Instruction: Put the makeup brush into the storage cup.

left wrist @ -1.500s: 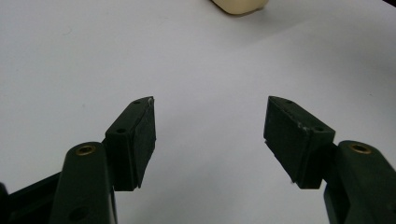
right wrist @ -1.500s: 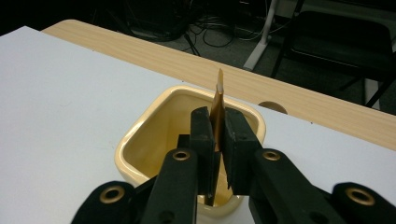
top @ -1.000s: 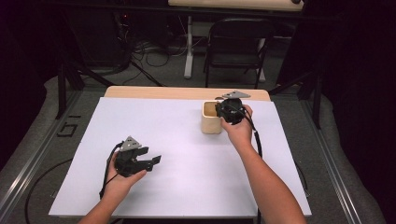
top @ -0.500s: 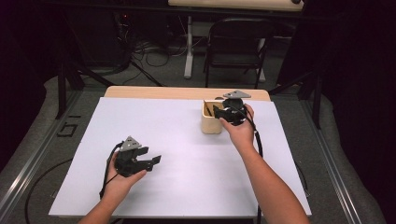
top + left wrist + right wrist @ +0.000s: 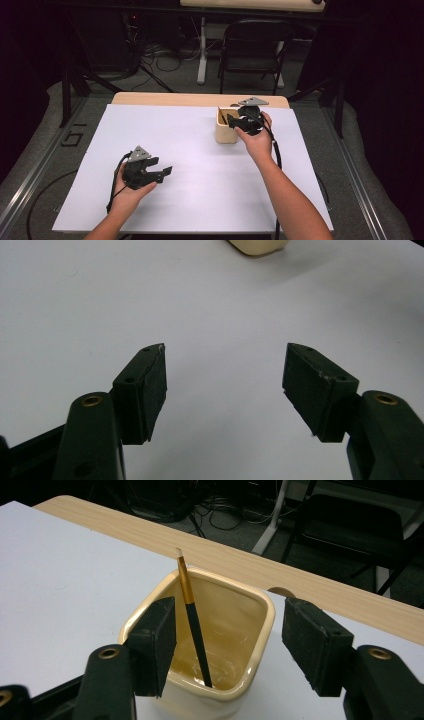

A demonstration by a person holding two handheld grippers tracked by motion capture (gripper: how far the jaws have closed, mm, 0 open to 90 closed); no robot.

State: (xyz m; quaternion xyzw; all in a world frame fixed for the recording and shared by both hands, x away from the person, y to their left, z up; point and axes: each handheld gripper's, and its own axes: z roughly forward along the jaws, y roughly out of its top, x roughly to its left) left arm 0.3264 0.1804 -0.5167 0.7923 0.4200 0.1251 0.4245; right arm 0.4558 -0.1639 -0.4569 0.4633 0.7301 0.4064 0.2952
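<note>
My right gripper [image 5: 227, 645] had just been opening, its jaws apart around a brush [image 5: 192, 620] leaning in the cup [image 5: 250, 630]. My left gripper [image 5: 225, 385] gaped empty. Withdrawing carelessly could have snagged the brush and tipped the cup.

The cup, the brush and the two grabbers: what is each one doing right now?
cup: upright on the white sheet, open at the top.
brush: standing tilted inside the cup, bristle end up, free of the pads.
right gripper: above the cup, jaws just been opening, holding nothing.
left gripper: open, empty, over bare sheet.
</note>
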